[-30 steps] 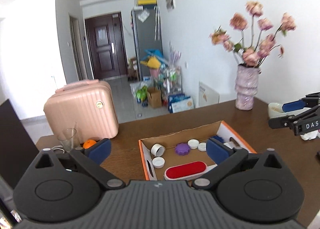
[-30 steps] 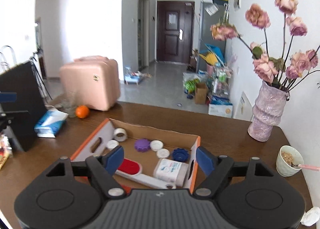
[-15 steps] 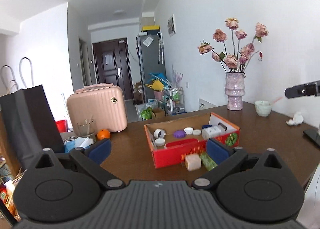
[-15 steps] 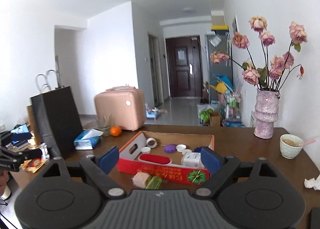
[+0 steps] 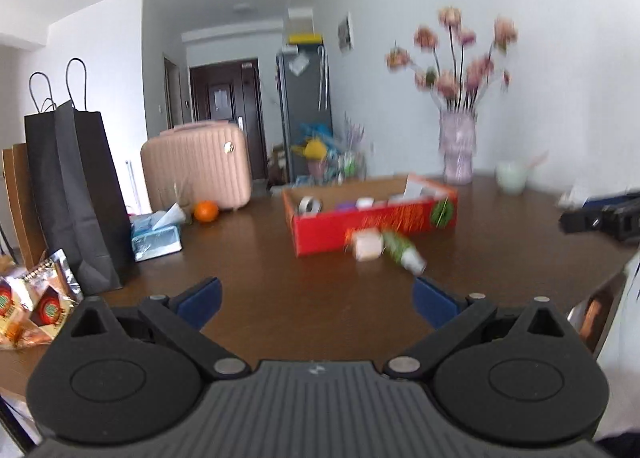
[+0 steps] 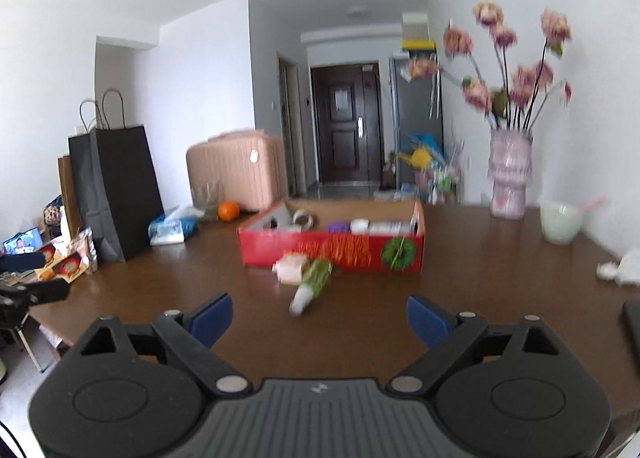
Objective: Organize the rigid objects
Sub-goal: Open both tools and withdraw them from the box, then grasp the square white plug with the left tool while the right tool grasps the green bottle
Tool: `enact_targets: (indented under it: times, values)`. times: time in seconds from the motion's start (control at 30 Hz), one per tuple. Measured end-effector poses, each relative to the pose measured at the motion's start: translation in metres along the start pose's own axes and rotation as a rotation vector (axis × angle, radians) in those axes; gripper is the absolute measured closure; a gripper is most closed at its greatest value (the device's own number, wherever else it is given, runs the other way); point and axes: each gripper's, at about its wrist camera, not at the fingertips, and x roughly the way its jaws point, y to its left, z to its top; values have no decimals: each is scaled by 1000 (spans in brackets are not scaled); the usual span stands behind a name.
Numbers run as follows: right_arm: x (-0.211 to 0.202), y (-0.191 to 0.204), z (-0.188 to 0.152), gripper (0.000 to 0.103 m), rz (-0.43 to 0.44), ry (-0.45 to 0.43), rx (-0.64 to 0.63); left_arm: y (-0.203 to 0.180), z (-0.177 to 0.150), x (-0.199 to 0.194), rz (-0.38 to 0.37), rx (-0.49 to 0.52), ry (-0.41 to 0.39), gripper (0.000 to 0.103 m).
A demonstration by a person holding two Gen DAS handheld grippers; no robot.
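Observation:
A red cardboard box (image 5: 372, 224) (image 6: 332, 250) stands mid-table and holds a tape roll (image 5: 309, 204), a purple cap (image 6: 338, 226) and white caps. Against its front wall sit a pale squat jar (image 5: 367, 246) (image 6: 291, 268) and a green bottle (image 5: 402, 252) (image 6: 314, 282) lying on its side. My left gripper (image 5: 316, 298) is open and empty, low over bare table well short of the bottle. My right gripper (image 6: 319, 316) holds nothing and its jaws are still opening, equally far back. Both views are blurred.
At the left stand a black paper bag (image 5: 76, 186), a tissue pack (image 5: 156, 234), an orange (image 5: 206, 211) and snack packets (image 5: 32, 298). A pink suitcase (image 5: 196, 166) is behind. A flower vase (image 6: 508, 182) and a bowl (image 6: 560, 224) stand at the far right.
Both grippers have drawn back from over the box and sunk toward the table. The box now looks farther off, and the jar and bottle have come into view. The right jaws have widened.

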Motion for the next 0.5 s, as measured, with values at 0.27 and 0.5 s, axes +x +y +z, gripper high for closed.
enact_targets:
  times: [0.27, 0.5]
  values:
    - [25, -3, -12, 9, -40, 55, -21, 10, -5, 33, 17, -84, 68, 0]
    - [58, -12, -16, 9, -56, 94, 7, 11, -8, 84, -12, -129, 143, 0]
